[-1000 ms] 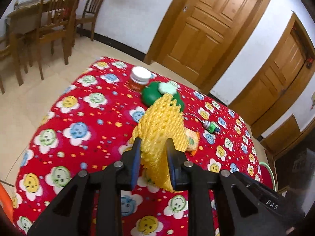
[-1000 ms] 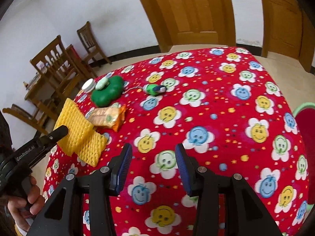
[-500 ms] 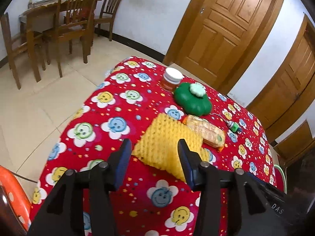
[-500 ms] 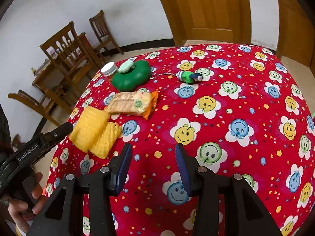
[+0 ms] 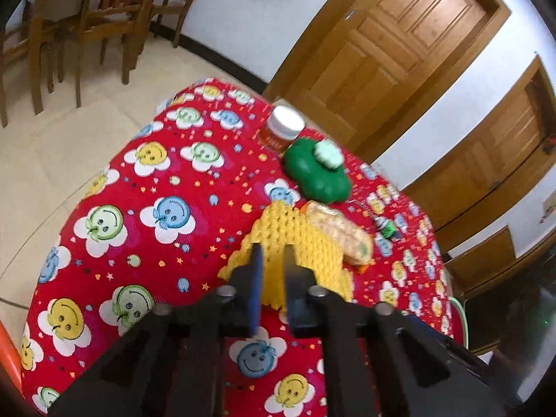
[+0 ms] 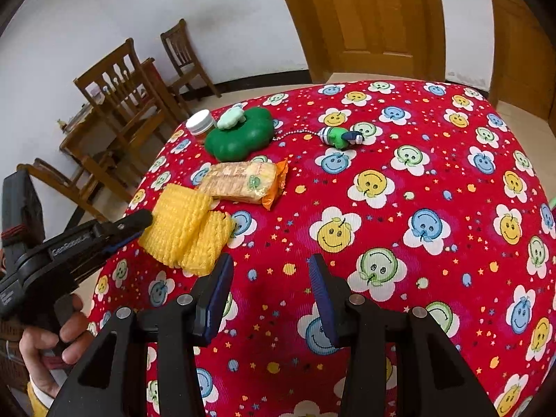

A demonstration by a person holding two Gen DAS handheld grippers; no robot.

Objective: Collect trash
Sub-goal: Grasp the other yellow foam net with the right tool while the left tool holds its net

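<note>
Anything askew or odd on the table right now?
Nothing spilled or damaged. The yellow foam net lies folded over itself near the table edge, with the left gripper shut on its near edge. The snack packet, green case and jar sit normally.

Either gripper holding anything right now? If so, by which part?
Left gripper is shut on the yellow foam net, pinching its near edge. Right gripper is open over the tablecloth, holding nothing.

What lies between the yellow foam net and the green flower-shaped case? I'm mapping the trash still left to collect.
A snack packet lies on the cloth between the yellow foam net and the green flower-shaped case; the right wrist view shows it best.
</note>
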